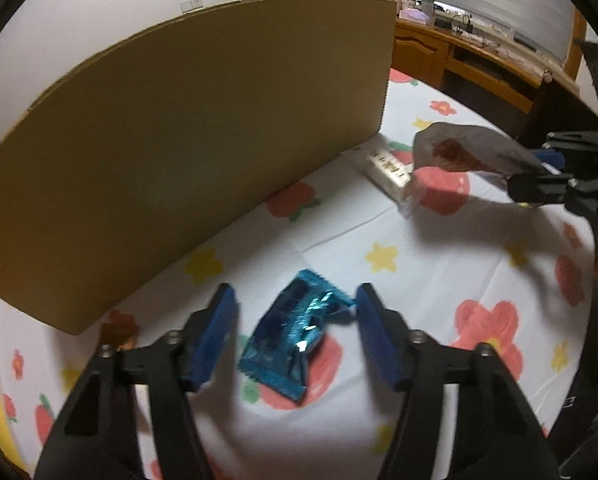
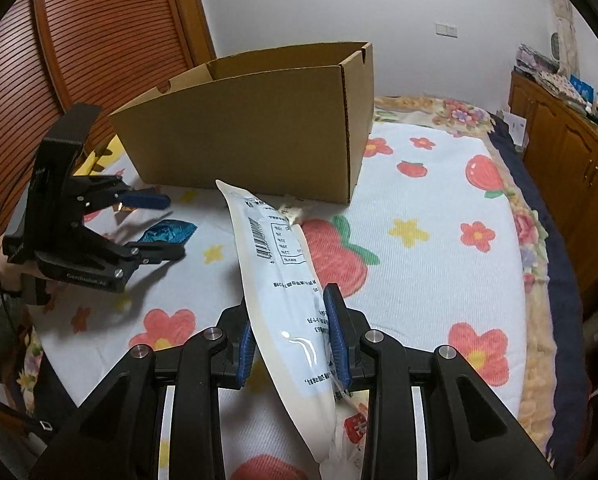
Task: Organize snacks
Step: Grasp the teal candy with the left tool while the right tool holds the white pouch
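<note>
Two grippers work on the flowery sheet (image 2: 439,280). Left gripper (image 1: 297,320) stands half open around the blue snack (image 1: 295,340), not squeezing. Right gripper (image 2: 293,336) pinches the white packet (image 2: 283,280), pointing at 11 o'clock toward the cardboard box (image 2: 255,140).

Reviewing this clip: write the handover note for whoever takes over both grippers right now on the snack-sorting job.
Left gripper: open, straddling the blue foil snack packet lying on the floral sheet; pads not yet pressing it.
Right gripper: shut on the white snack bag, holding it just in front of the cardboard box.
Another small white packet lies on the sheet by the box's corner.
Done: white bag picked up. The box's inside is not visible, so earlier progress is unknown.
Left: put the white bag in the box, grip and box the blue packet, then the small white packet.
</note>
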Available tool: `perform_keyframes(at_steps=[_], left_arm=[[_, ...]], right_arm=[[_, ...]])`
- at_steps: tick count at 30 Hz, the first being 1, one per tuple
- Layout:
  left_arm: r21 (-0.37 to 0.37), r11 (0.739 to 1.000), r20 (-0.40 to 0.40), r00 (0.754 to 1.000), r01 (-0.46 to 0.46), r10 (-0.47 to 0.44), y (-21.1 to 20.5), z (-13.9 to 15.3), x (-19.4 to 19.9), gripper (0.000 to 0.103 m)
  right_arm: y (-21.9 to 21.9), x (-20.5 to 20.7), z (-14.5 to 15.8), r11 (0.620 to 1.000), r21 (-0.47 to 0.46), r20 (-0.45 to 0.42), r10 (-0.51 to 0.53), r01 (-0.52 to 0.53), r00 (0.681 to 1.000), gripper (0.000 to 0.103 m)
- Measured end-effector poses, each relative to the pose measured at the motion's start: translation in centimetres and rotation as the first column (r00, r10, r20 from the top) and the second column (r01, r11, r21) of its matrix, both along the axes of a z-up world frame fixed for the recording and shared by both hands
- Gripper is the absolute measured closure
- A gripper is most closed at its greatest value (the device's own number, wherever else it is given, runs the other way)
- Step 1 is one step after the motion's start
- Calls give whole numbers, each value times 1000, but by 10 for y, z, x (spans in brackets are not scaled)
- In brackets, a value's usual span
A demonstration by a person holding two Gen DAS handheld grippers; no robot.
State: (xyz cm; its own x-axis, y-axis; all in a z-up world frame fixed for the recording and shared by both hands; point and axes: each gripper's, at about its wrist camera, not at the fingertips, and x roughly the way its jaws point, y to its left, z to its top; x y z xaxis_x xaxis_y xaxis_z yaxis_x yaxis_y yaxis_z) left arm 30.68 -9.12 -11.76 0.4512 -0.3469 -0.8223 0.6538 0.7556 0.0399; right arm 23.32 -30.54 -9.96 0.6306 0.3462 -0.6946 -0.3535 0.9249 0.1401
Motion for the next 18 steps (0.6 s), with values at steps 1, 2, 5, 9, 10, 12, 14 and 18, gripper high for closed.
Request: perform_keyframes(at_steps=[1,2,5,9,10,12,14,18], left_arm=[[-5,1000,-5,1000,0,0,0,0,0,52],[-6,1000,-6,1000,-3,3,1,0,-1,52],[-9,1000,-15,1000,-13,13,3,0,-4,52],[-29,999,-40,999,-30,29,6,-1,0,52],[-38,999,-47,998,-38,36,8,-1,1,51],[-46,998,-54,998,-46,43,11,-1,3,51],[-53,997,-62,997,-48,44,13,-2,2,51],[-67,997,-76,996,-44,38,16,0,-1,39]], right_arm=[[0,0,0,1000,2,0,-1,1,1000,72],[-1,0,-1,1000,3,0,-2,2,1000,73],[-1,1,-3,1000,-10,-4,-14,14,1000,73],[0,2,-8,1000,-24,-11,-19,18,1000,75],[0,1,-8,999,-26,-10,-19,19,1000,75],[0,2,-8,999,-25,-9,-21,21,1000,76],[-1,3,-8,999,-22,-5,-25,25,1000,76],[-4,3,-7,999,-12,-7,-35,35,999,76]])
